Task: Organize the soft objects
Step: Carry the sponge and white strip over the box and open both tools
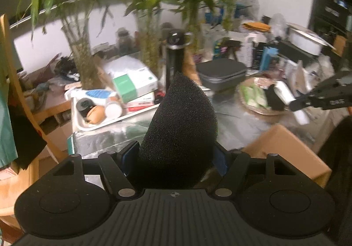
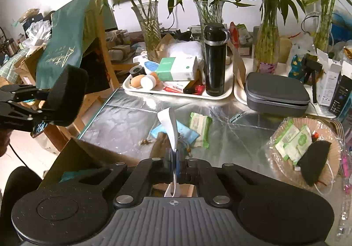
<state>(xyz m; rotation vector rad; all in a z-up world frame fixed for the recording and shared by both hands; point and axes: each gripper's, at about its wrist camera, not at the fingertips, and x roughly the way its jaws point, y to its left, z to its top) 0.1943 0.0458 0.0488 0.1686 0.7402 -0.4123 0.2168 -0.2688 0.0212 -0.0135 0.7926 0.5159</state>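
Note:
My left gripper (image 1: pixel 176 154) is shut on a black foam sponge (image 1: pixel 182 127) that sticks up between its blue pads. In the right wrist view that sponge (image 2: pixel 66 96) and the left gripper (image 2: pixel 41 111) hang at the left, above a chair. My right gripper (image 2: pixel 175 155) is shut on a thin white strip (image 2: pixel 169 124) that curls upward over the table. A second black sponge (image 2: pixel 314 162) lies on the woven plate (image 2: pixel 330 135) beside green wipe packets (image 2: pixel 294 140). On the foil-covered table lie a green wipe pack (image 2: pixel 199 127) and a blue packet (image 2: pixel 187 133).
An open cardboard box (image 2: pixel 88 155) stands at the table's near edge, below both grippers. Further back are a white tray (image 2: pixel 136 89) of boxes and jars, a black flask (image 2: pixel 214 58), a grey case (image 2: pixel 275 94) and glass vases (image 2: pixel 149 25) of bamboo.

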